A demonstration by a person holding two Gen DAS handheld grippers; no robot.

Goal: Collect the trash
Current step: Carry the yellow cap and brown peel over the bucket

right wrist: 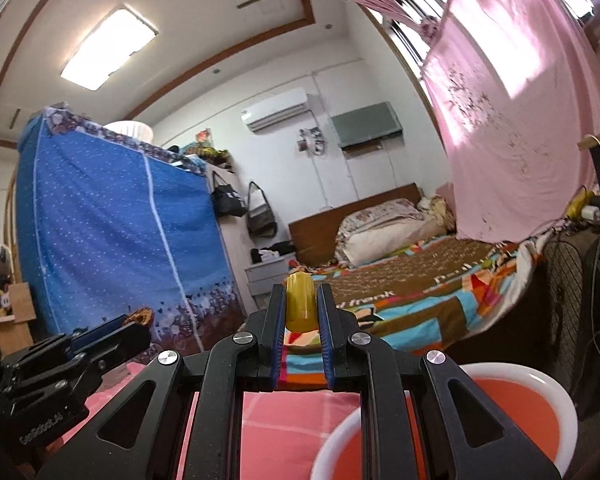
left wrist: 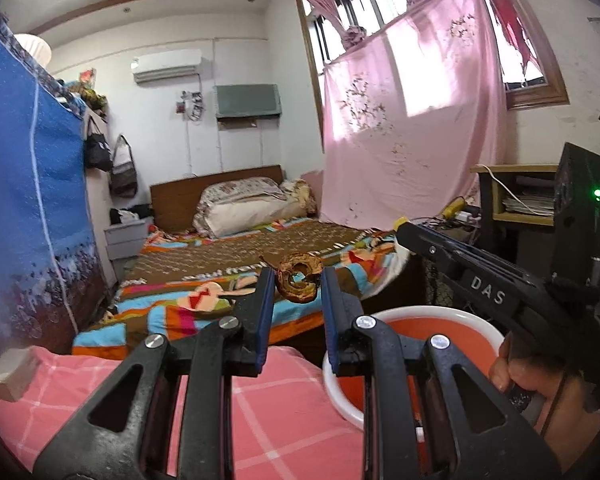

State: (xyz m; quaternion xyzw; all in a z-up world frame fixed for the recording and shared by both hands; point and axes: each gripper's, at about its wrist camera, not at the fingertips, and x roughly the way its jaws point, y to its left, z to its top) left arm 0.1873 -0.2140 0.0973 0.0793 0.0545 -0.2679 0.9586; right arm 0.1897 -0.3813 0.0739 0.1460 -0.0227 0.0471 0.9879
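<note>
My left gripper is shut on a brown, dried curled peel, held up between its blue pads. My right gripper is shut on a small yellow cap-like piece; that gripper also shows at the right of the left wrist view. A white-rimmed bin with a red liner stands low and to the right of the left gripper; in the right wrist view it lies at the lower right. The left gripper with the peel appears at the lower left of the right wrist view.
A pink checked cloth covers the surface below both grippers. Beyond lie a bed with a colourful blanket, a blue fabric wardrobe, a pink curtain and a desk. A person's hand grips the right tool.
</note>
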